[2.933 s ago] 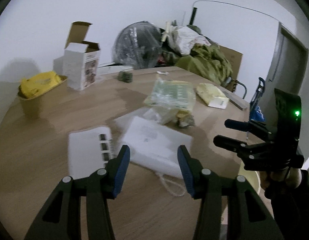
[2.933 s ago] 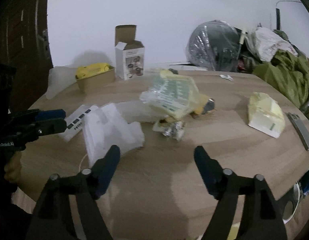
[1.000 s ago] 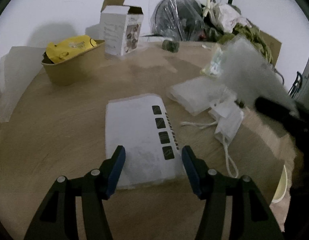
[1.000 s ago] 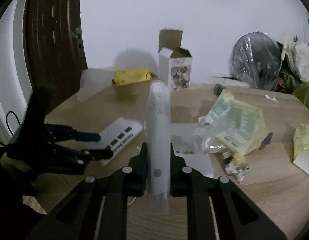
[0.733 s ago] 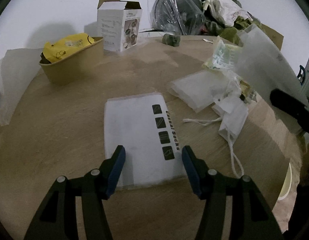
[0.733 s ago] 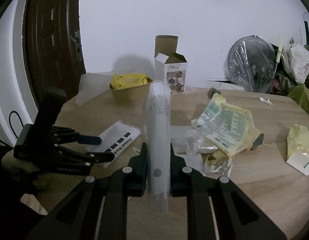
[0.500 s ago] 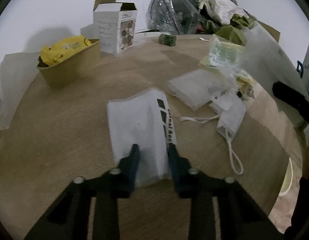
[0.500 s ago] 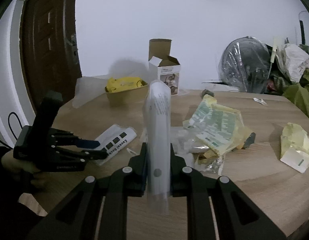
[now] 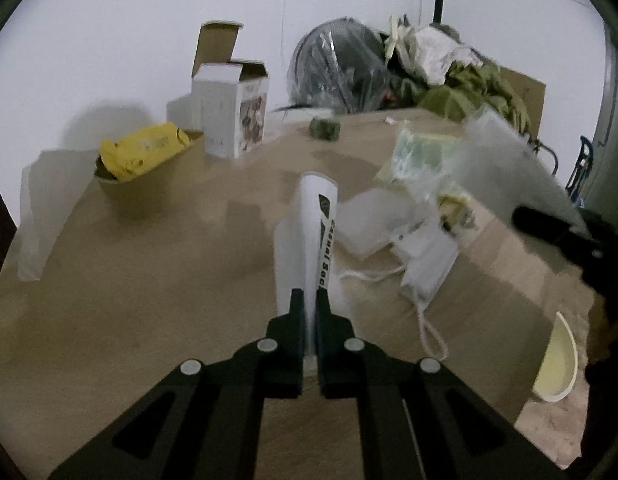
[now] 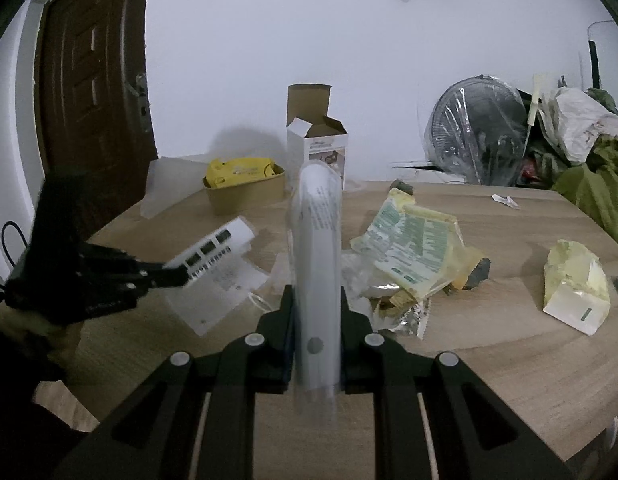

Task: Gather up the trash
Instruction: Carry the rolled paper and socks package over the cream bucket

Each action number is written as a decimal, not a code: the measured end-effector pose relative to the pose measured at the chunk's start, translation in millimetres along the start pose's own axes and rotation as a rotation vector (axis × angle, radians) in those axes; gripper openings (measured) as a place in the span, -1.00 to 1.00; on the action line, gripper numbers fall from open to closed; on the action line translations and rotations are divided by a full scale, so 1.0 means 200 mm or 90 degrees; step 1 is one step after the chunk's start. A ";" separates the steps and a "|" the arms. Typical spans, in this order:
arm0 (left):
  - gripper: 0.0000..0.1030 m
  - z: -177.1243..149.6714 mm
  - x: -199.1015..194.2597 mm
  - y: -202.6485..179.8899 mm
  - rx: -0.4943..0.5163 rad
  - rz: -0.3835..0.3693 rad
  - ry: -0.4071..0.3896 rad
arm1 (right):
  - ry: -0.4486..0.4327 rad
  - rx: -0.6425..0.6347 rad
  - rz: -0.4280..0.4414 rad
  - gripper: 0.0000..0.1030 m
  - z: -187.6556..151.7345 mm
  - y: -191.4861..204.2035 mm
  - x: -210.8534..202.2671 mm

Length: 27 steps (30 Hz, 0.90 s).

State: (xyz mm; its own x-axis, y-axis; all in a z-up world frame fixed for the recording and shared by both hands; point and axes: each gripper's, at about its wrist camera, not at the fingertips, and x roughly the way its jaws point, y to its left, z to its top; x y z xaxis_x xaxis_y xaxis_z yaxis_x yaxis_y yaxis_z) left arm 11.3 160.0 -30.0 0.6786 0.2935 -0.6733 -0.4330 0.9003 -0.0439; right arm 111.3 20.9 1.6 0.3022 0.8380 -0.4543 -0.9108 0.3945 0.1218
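My left gripper [image 9: 309,300] is shut on a white sock package [image 9: 309,232] and holds it folded, raised off the round wooden table [image 9: 149,280]. The right wrist view shows the same gripper [image 10: 177,276] at the left with the package [image 10: 213,248] sticking out to the right. My right gripper [image 10: 315,292] is shut on a frosted plastic bag [image 10: 315,232] that stands upright between its jaws. More trash lies on the table: a yellow-green wrapper [image 10: 413,244], a flat clear bag [image 9: 377,224], a white pouch with a cord [image 9: 425,268] and a pale yellow packet [image 10: 573,280].
A brown paper bowl [image 10: 245,196] with a yellow pack and an open white carton [image 10: 317,144] stand at the back of the table. A plastic-wrapped fan [image 10: 477,128] and heaped clothes [image 10: 589,184] lie behind. A pale yellow bin [image 9: 557,360] sits below the table's right edge.
My left jaws closed on the sock package, which folded up between them and rose off the table. The right gripper kept its hold on the plastic bag and shifted sideways.
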 end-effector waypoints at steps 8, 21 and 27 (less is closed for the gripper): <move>-0.92 0.03 -0.13 -0.07 -0.001 -0.023 -0.042 | -0.011 0.002 -0.007 -0.71 -0.02 0.00 -0.07; -0.92 0.15 -0.41 -0.13 -0.019 -0.051 -0.151 | -0.037 0.018 -0.033 -0.71 -0.11 -0.01 -0.27; -0.92 0.18 -0.46 -0.25 0.016 -0.101 -0.169 | -0.049 0.026 -0.060 -0.71 -0.14 -0.03 -0.38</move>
State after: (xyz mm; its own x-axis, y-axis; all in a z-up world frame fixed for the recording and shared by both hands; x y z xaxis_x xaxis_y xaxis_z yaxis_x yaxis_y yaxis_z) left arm -7.9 100.5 60.0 0.8693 0.2202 -0.4425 -0.2973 0.9482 -0.1122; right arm 85.0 -55.6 9.9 0.4081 0.8223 -0.3965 -0.8657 0.4865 0.1180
